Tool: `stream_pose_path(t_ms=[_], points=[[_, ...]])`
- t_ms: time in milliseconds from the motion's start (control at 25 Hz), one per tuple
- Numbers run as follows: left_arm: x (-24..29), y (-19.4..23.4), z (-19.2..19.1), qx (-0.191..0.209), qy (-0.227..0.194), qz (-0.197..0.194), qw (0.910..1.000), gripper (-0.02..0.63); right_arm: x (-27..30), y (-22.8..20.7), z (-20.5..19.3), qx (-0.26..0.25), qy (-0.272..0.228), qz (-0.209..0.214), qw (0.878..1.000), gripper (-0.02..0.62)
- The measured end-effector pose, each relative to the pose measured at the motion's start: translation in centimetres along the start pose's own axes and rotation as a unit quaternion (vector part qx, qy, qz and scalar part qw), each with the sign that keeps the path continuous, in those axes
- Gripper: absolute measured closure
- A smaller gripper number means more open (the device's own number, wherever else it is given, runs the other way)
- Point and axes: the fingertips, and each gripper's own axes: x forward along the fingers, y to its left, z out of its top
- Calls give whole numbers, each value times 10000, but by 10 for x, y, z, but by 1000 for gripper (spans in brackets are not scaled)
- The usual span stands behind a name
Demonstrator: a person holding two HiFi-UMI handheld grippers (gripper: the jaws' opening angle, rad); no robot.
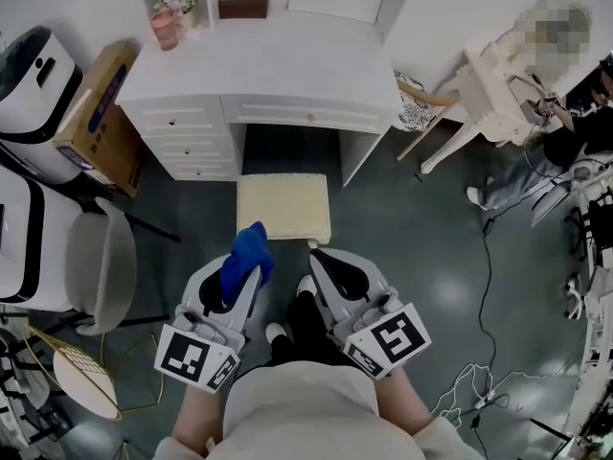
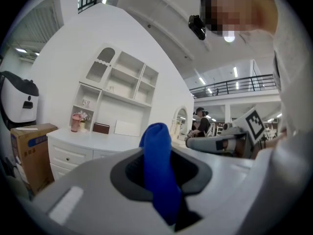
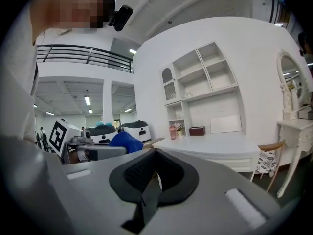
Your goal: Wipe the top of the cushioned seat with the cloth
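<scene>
Left gripper (image 1: 238, 278) clamped on blue cloth (image 1: 247, 249). Cloth bunched long, axis running along jaws, free end poking forward toward cushioned seat (image 1: 284, 207), just short of its near left corner. Right gripper (image 1: 321, 263) jaws pressed together, nothing between. Seat stands before white desk (image 1: 278, 65).

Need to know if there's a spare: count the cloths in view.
1: the blue cloth, clamped in the left tool, near the cushioned seat. Others may be hidden.
</scene>
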Motion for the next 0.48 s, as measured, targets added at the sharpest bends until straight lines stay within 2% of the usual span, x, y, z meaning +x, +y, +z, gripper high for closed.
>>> stream_pose_path(t_ms=[480], points=[[56, 55, 9, -57, 120, 439, 9989, 526, 68, -56, 14, 112, 97, 316, 9994, 597]])
